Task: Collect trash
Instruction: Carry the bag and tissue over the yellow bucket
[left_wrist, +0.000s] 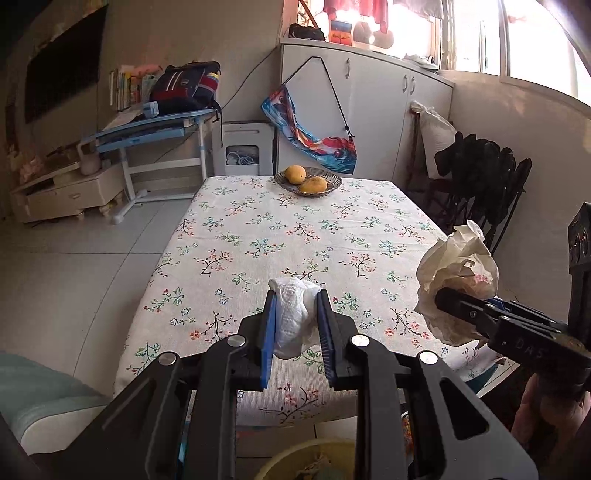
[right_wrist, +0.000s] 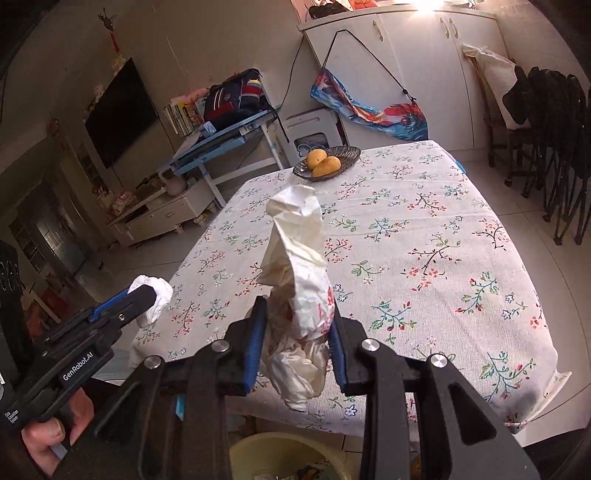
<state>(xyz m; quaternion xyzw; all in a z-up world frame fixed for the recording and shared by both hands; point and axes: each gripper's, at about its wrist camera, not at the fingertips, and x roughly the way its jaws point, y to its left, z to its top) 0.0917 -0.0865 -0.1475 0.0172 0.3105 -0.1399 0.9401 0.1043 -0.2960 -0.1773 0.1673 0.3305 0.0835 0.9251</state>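
The left gripper (left_wrist: 297, 325) is clenched on a crumpled white tissue (left_wrist: 295, 317) at lower centre of its view, held above the near edge of the flowered desk (left_wrist: 295, 229). The right gripper (right_wrist: 297, 343) grasps a bigger wad of cream paper wrapper (right_wrist: 299, 266) with red print, sticking up mid-frame. A pale yellow bin (right_wrist: 280, 454) shows at the bottom edge, below both grippers. Toward the far end of the desk, in the upper middle, a woven dish (left_wrist: 328, 177) carries two mangoes (left_wrist: 295, 174).
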